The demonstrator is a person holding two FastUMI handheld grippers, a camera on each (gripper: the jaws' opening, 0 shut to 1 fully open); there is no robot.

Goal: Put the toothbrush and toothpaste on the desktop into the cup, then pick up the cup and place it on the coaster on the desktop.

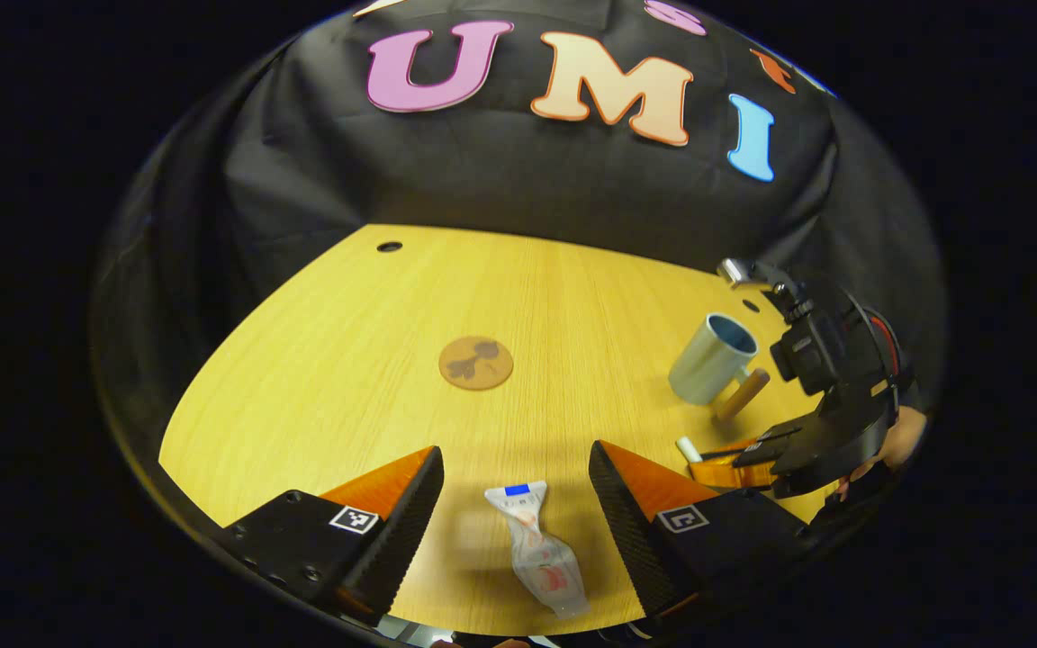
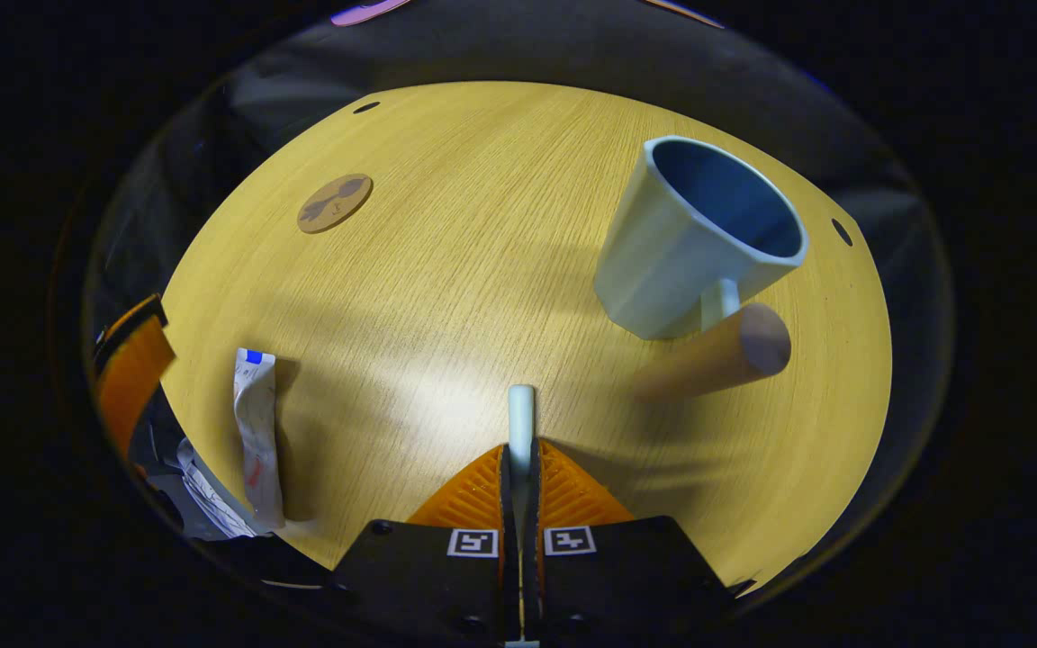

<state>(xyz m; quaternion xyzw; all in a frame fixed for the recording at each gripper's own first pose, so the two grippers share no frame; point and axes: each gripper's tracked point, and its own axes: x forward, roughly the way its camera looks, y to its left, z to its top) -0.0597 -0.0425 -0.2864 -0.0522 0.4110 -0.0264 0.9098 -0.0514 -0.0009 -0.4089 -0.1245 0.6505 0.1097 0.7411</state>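
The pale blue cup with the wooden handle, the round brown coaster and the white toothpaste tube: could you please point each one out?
Pale blue cup [image 2: 662, 261]: right gripper view, outer wall.
Round brown coaster [image 1: 476, 363]: left gripper view, centre of its face.
White toothpaste tube [image 1: 538, 551]: left gripper view, middle of its body.

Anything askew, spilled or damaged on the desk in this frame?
Nothing stands out. The cup stands upright and empty, the toothpaste lies flat between the open left gripper fingers, the toothbrush is clamped in the right gripper, the coaster is bare.
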